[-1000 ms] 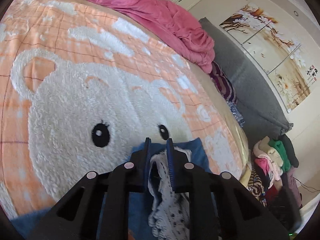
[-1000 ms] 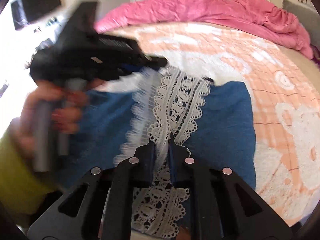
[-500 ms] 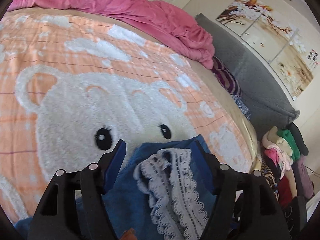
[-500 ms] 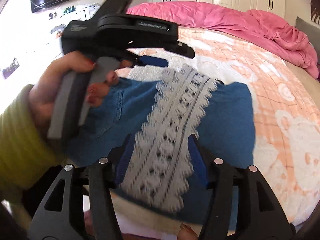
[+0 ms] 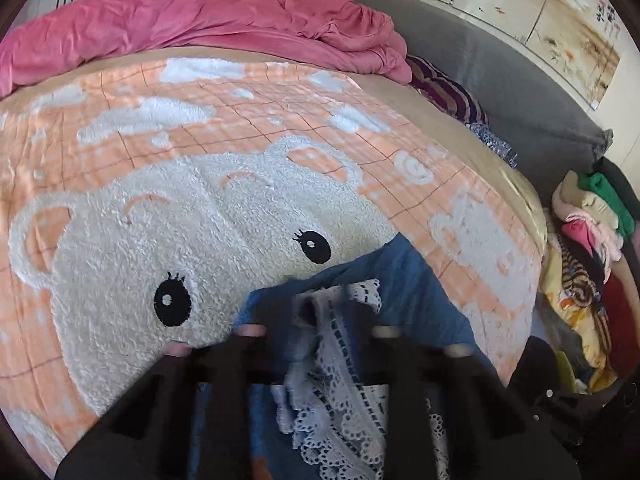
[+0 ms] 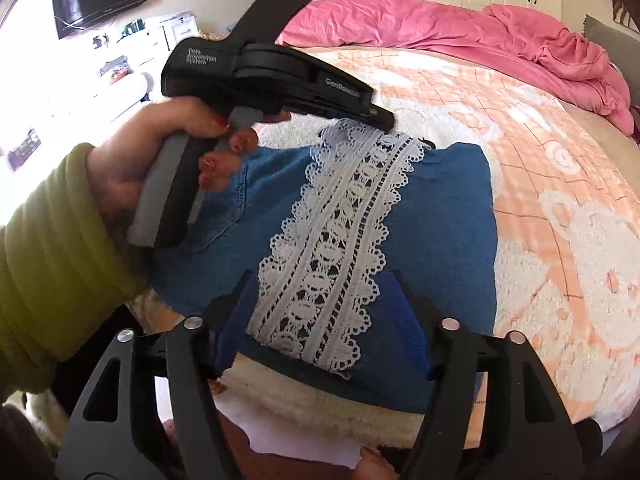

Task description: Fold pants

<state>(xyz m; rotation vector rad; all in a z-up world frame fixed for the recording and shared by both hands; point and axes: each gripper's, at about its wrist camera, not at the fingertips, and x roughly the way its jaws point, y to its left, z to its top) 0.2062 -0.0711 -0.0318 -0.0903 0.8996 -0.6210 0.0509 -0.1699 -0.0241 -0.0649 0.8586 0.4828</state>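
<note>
since the earlier frames the lace strip (image 6: pixel 340 240) has been let go by the right gripper (image 6: pixel 324 308), whose jaws have just been opening and now stand spread to either side of it, with the lace between them but not pressed. the left gripper (image 6: pixel 376 118) was opened wide half a second ago and has just been closing. in the left wrist view it is blurred; in the right wrist view its tip is seen at the far end of the lace, jaws pressed together, and whether the lace is pinched cannot be told.

the pants (image 6: pixel 440 220), blue with white lace down the middle, are laid folded on the bear blanket (image 6: pixel 560 220) at the near edge of the bed, beside the bear's eyes (image 5: pixel 172 300). the left gripper is held by a hand (image 6: pixel 160 152) with red nails and a green sleeve (image 6: pixel 52 248). a pink quilt (image 5: pixel 200 24) is bunched along the far side of the bed, and a heap of clothes (image 5: pixel 588 240) is seen beyond its right edge.
</note>
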